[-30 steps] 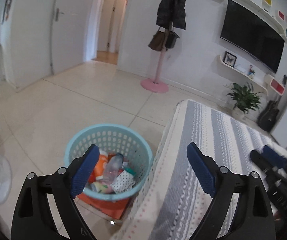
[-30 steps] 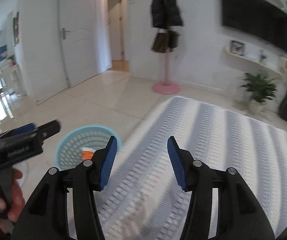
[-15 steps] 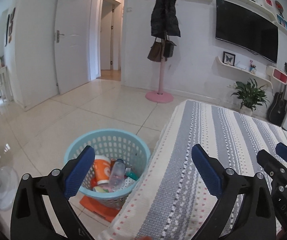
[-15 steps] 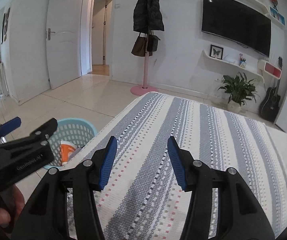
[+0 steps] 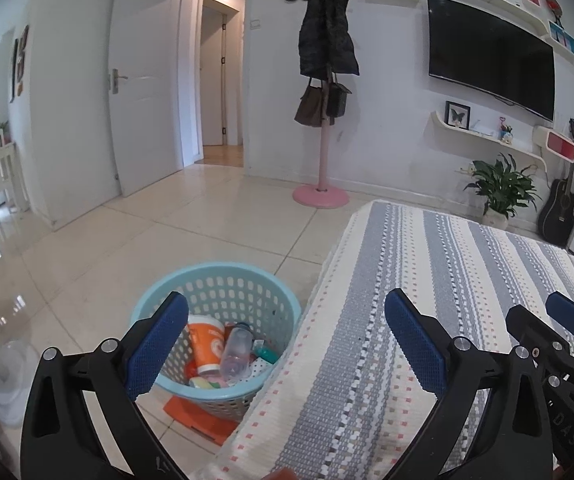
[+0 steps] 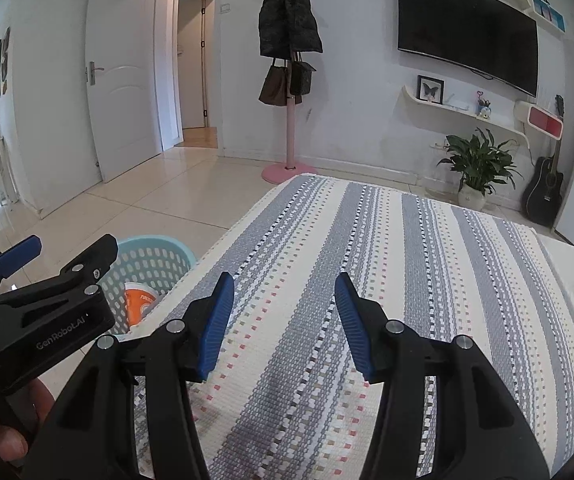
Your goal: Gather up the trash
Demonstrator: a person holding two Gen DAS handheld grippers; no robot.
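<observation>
A light blue perforated basket [image 5: 223, 280] stands on the floor at the table's left edge. It holds an orange-and-white cup [image 5: 205, 344], a clear plastic bottle [image 5: 235, 350] and other scraps. My left gripper [image 5: 285, 340] is open and empty, straddling the basket and the table's left edge from above. My right gripper [image 6: 283, 316] is open and empty above the striped tablecloth [image 6: 407, 264]. The basket [image 6: 155, 256] and cup [image 6: 139, 304] also show at the left of the right wrist view, behind the left gripper [image 6: 59, 272].
An orange flat object [image 5: 203, 416] lies under the basket. A pink coat stand [image 5: 321, 196] with a black coat stands on the tiled floor beyond. A potted plant [image 5: 499, 192] and a guitar [image 5: 559, 212] are by the far wall. A white fan base [image 5: 3, 384] is at the left.
Both grippers have risen and tilted up, so more of the room and table shows. Both stay open and empty. The basket's contents have not moved.
</observation>
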